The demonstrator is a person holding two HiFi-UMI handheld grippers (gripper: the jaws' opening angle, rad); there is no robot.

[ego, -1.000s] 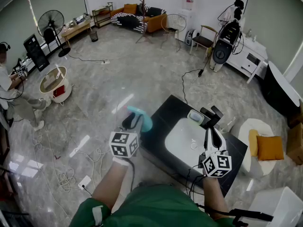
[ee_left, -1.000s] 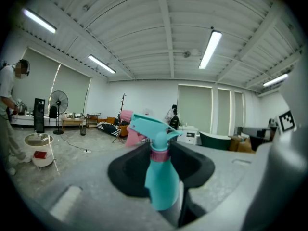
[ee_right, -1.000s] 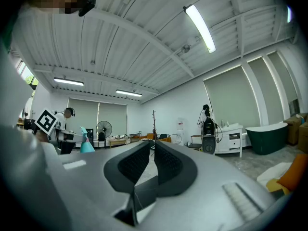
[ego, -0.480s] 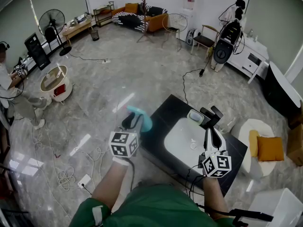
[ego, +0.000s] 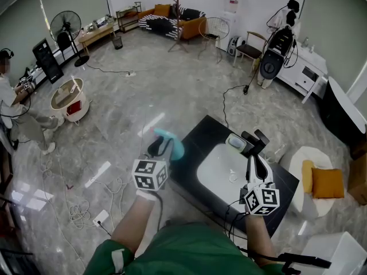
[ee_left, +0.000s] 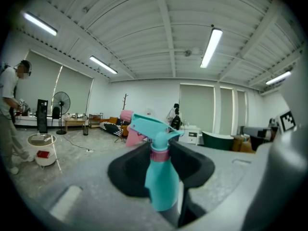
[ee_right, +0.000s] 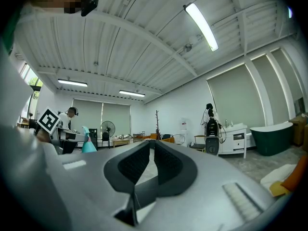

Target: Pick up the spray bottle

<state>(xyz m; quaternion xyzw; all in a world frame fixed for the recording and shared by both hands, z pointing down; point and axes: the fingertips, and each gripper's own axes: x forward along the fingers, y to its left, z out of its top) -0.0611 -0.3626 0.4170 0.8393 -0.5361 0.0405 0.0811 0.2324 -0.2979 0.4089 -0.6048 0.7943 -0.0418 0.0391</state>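
A teal spray bottle (ee_left: 161, 177) with a pink collar stands upright between the jaws of my left gripper (ee_left: 161, 170), which is shut on its body. From the head view the bottle (ego: 171, 141) is held up in the air, left of the black counter (ego: 198, 145), with the left gripper (ego: 161, 149) around it. My right gripper (ego: 255, 160) hovers over the white basin (ego: 218, 173), pointing away from me. Its jaws (ee_right: 152, 162) stand together with nothing between them. The bottle (ee_right: 88, 145) shows small at the left of the right gripper view.
A faucet (ego: 254, 141) and a green soap dish (ego: 235, 142) sit behind the basin. A white stool with an orange cushion (ego: 325, 183) stands to the right. Cables (ego: 80, 208) lie on the floor to the left. A person (ego: 14, 107) sits at far left.
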